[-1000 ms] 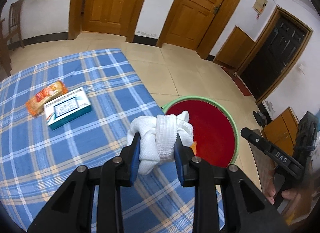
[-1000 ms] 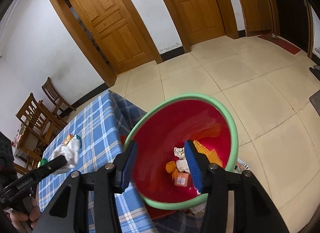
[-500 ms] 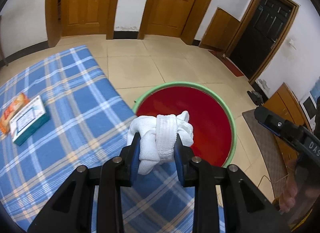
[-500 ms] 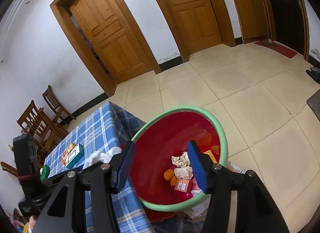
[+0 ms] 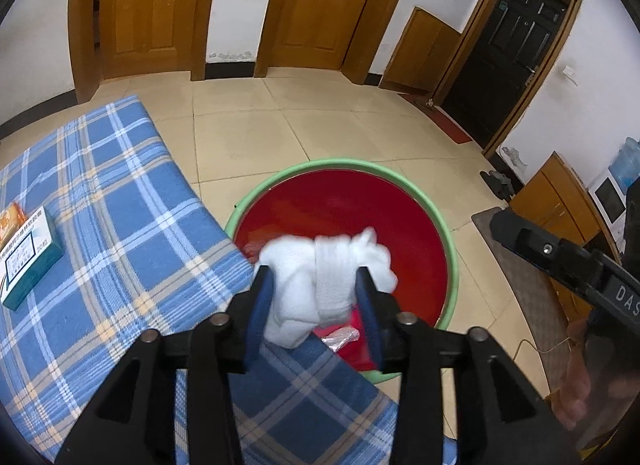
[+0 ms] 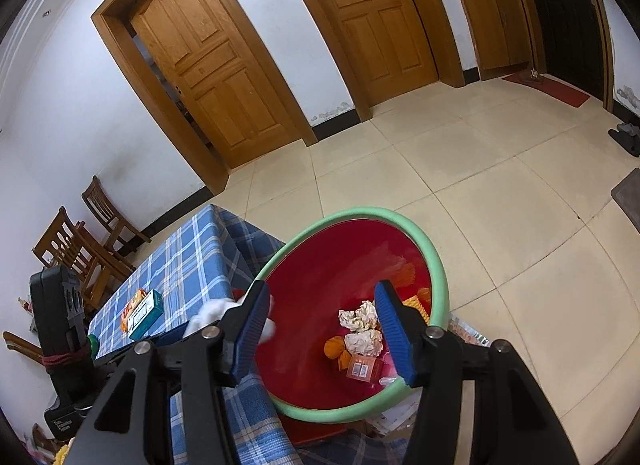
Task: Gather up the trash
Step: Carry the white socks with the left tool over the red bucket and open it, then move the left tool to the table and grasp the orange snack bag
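Over the red basin beside the bench, the left tool has just been opening its jaws, and the white cloth wad between them looks to be slipping free toward the basin. Crumpled paper and other scraps already lie inside. An orange packet and a teal box remain on the bench. The right tool hangs open and empty above the basin.
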`<action>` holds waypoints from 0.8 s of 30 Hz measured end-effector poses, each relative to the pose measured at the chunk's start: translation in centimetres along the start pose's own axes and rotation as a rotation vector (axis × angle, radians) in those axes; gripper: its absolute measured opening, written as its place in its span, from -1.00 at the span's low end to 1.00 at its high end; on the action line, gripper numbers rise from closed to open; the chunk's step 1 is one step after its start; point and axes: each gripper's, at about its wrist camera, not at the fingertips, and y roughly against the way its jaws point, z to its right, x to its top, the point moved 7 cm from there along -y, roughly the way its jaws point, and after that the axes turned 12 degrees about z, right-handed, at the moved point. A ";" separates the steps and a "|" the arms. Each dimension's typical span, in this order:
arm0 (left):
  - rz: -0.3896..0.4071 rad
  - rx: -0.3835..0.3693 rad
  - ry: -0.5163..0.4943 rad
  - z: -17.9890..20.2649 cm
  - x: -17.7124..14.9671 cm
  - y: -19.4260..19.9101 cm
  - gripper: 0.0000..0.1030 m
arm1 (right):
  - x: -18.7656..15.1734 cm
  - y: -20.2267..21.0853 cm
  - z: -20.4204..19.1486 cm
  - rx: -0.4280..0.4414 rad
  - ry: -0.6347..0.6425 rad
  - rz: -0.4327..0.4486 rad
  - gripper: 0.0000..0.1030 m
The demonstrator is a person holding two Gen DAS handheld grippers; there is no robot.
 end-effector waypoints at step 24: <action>0.083 0.197 0.090 -10.3 3.0 5.2 0.09 | -0.2 -0.2 -1.8 0.025 0.024 -0.018 0.22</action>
